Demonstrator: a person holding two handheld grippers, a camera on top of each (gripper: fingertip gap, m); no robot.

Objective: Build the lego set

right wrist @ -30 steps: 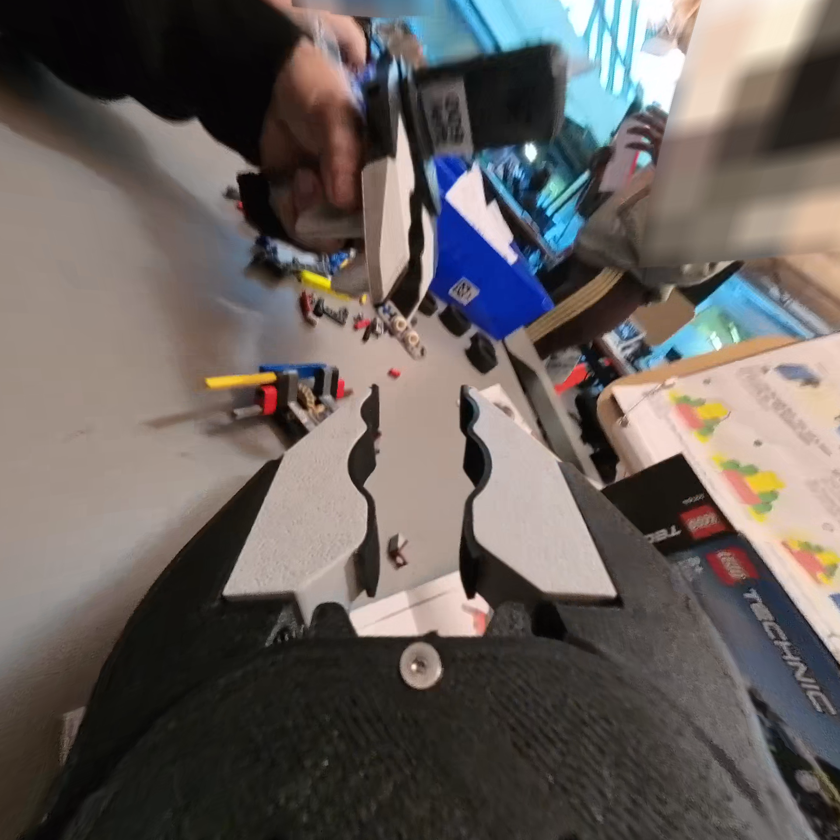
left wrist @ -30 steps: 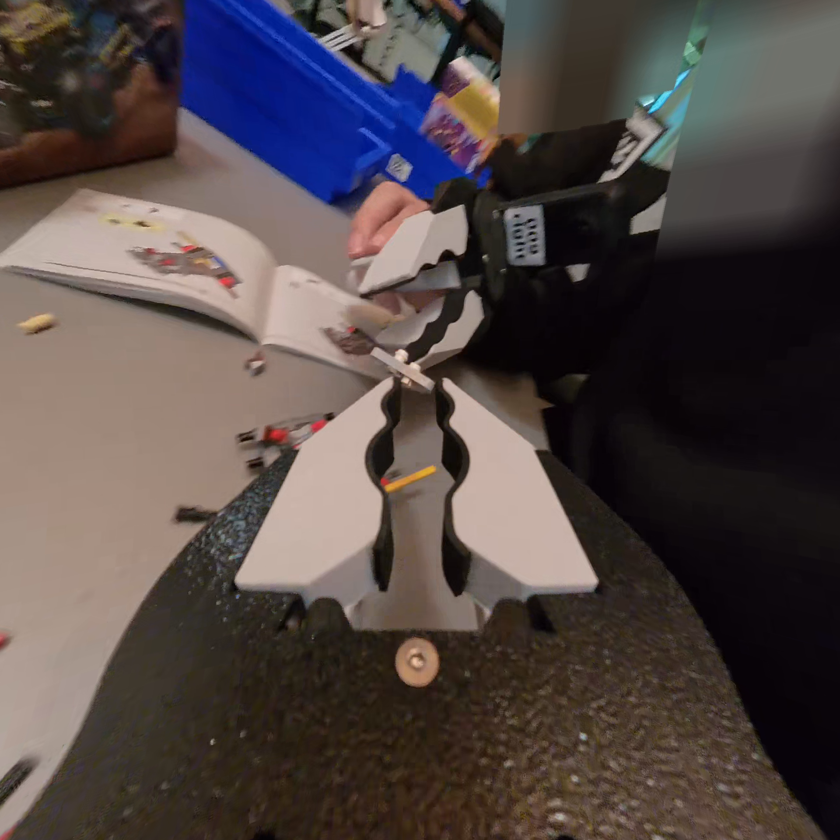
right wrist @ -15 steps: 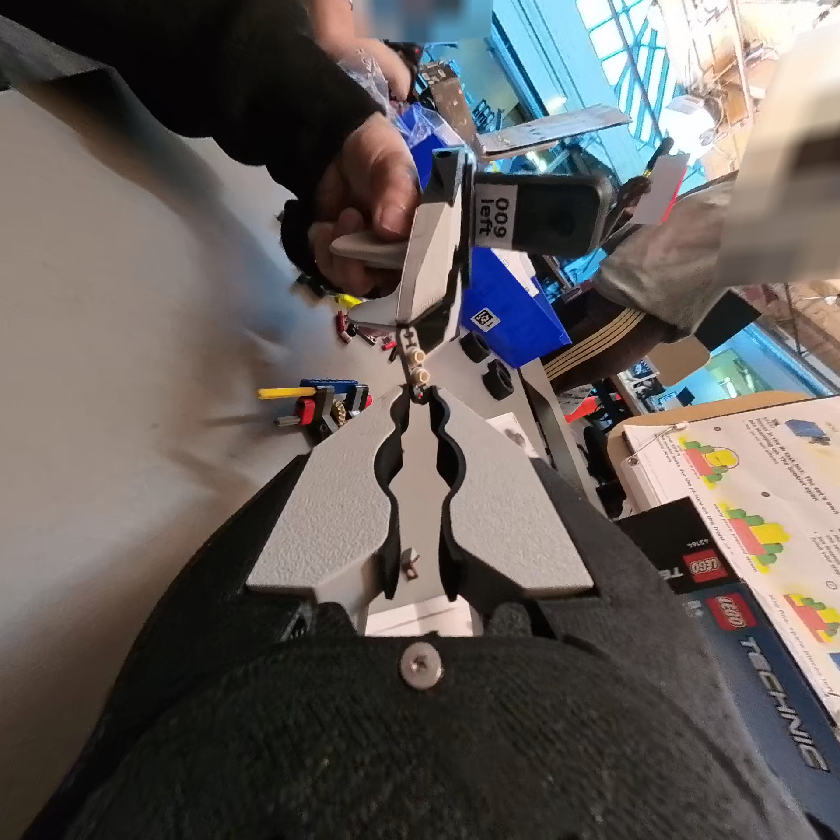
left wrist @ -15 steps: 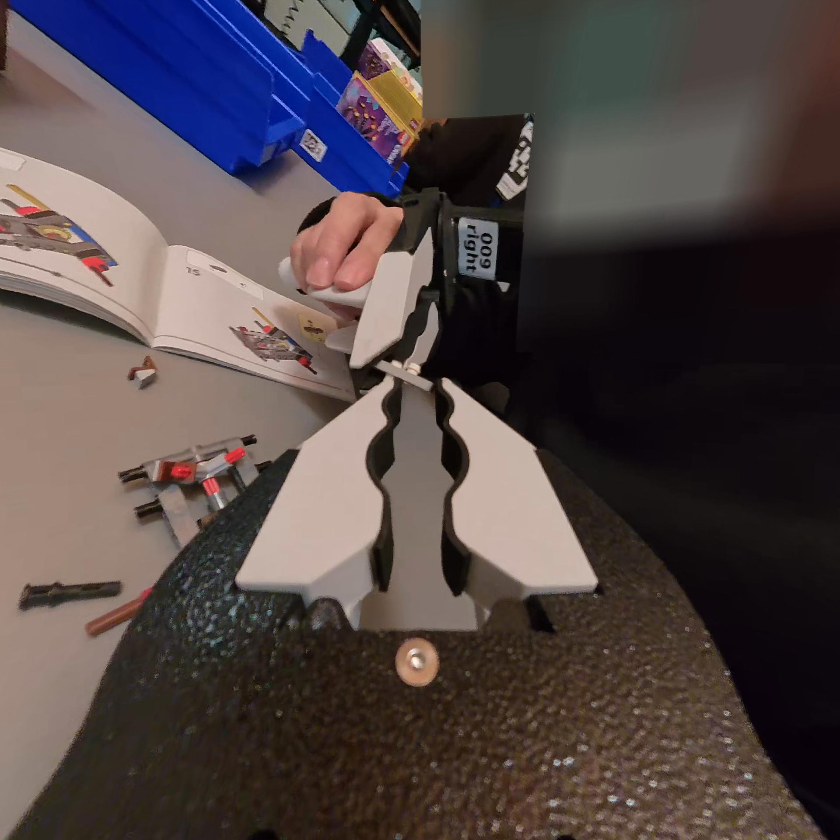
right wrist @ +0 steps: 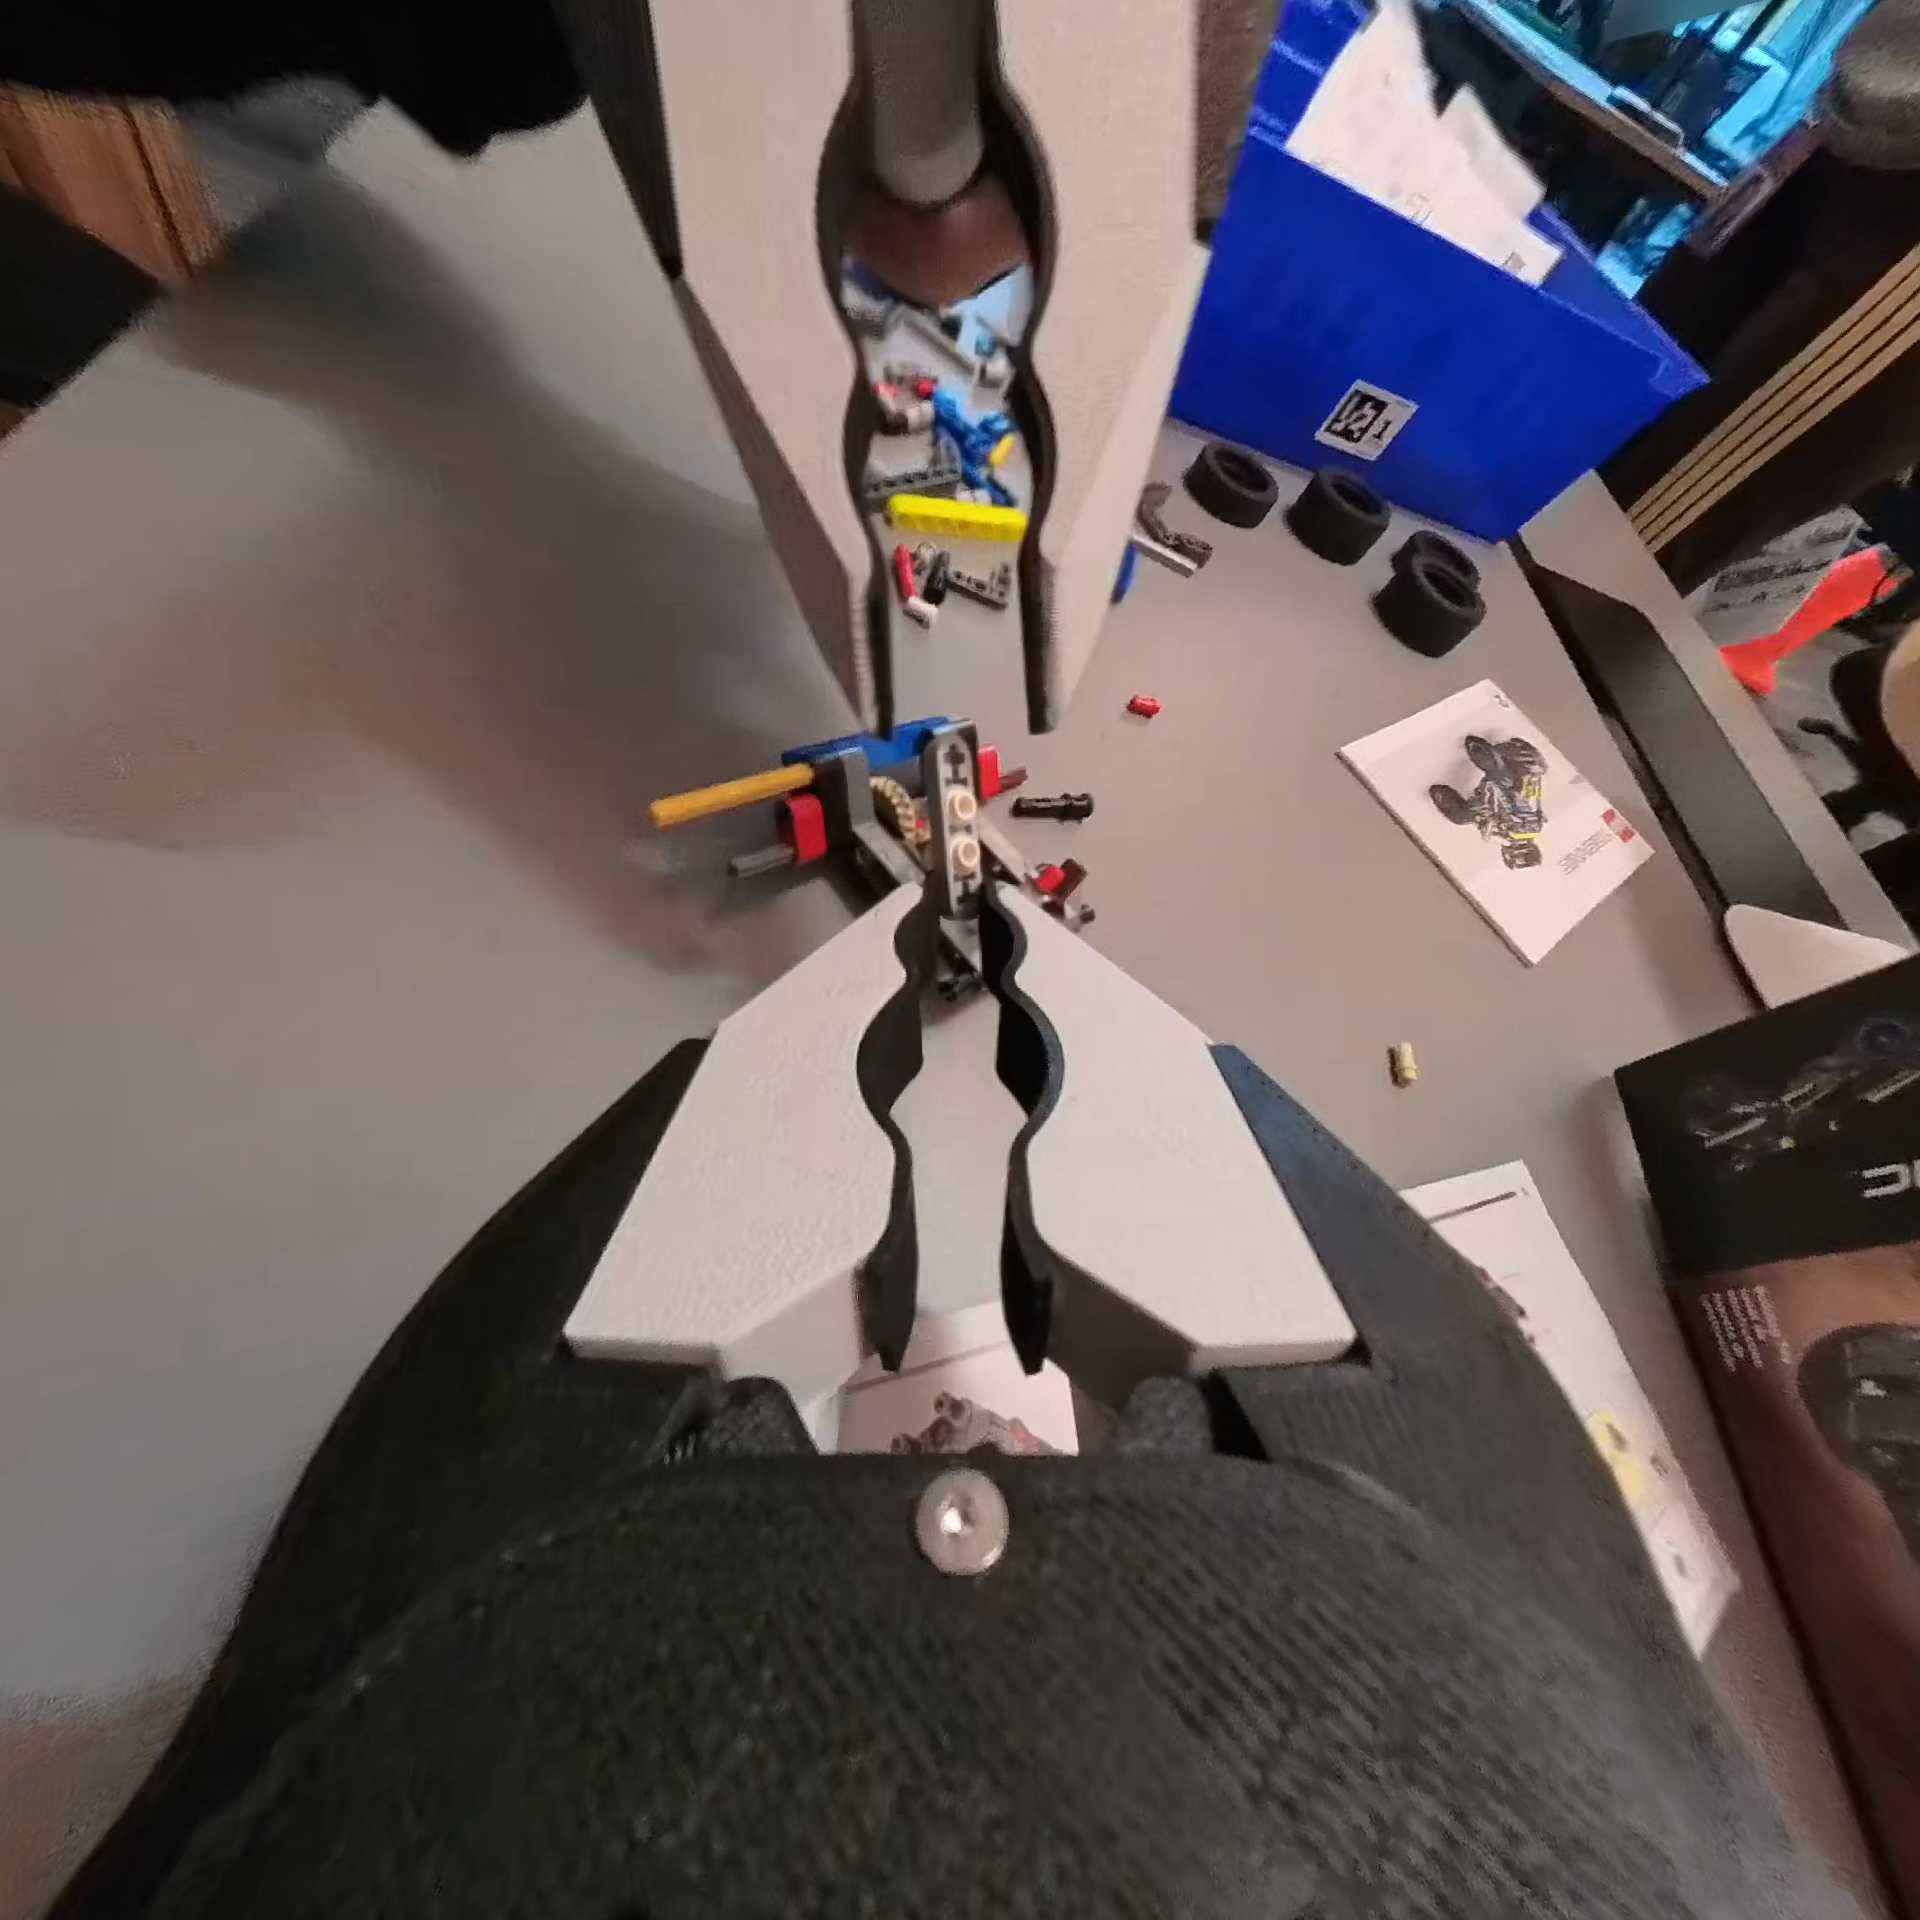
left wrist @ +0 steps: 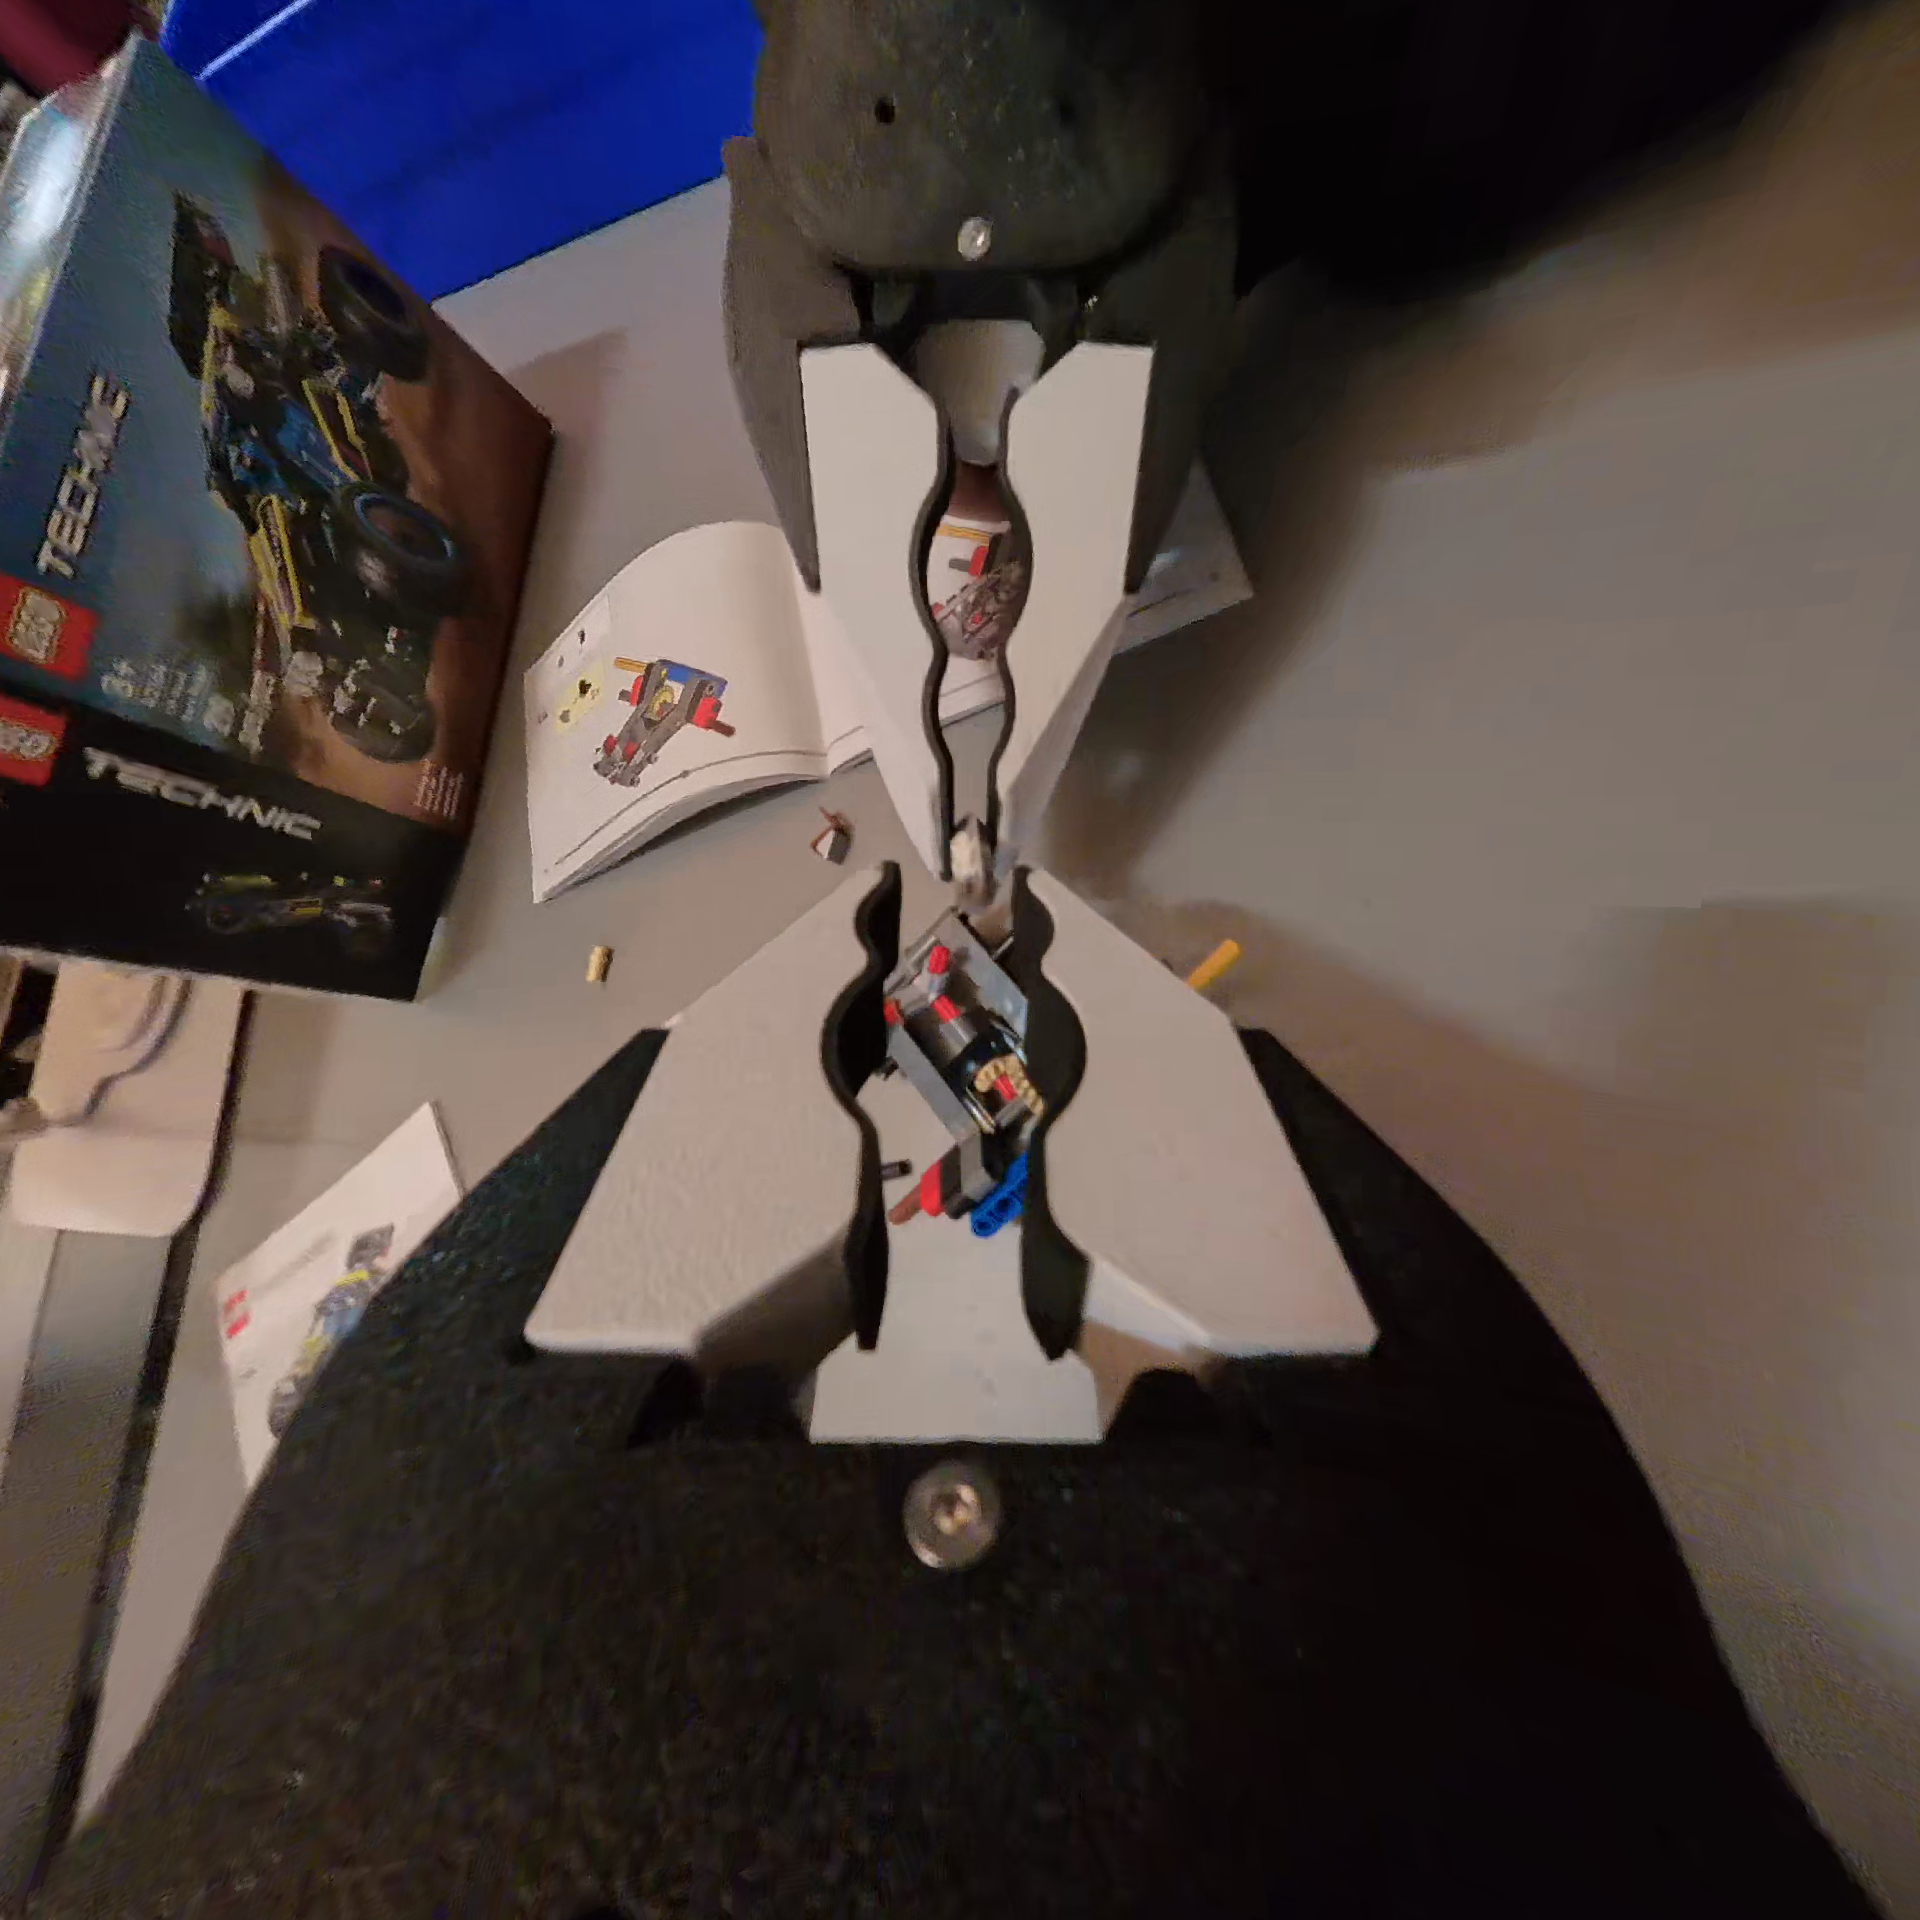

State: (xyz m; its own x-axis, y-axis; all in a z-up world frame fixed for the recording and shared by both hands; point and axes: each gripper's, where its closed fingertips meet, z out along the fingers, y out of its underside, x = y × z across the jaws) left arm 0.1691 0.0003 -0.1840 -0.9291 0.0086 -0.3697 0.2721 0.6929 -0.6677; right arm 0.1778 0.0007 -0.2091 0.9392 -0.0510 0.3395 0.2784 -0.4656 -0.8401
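A short grey beam [right wrist: 957,826] with two tan pins is pinched at its lower end between the tips of the right hand-held gripper [right wrist: 954,914], whose jaws are drawn in to a narrow gap around it. The beam is held upright above the partly built lego assembly [right wrist: 831,821], which lies on the grey worktop [right wrist: 364,727] with a yellow axle [right wrist: 727,798] sticking out to one side.

The left hand-held gripper [left wrist: 951,883] is pointed tip to tip at the right one, and its jaws stand parted with nothing between them; the assembly is seen through the gap.

An open instruction booklet [left wrist: 665,707] and the set's box [left wrist: 229,540] are seen beside the work. Black tyres [right wrist: 1340,514] are grouped near a blue bin [right wrist: 1403,312], and loose pieces [right wrist: 951,488] are scattered beyond.
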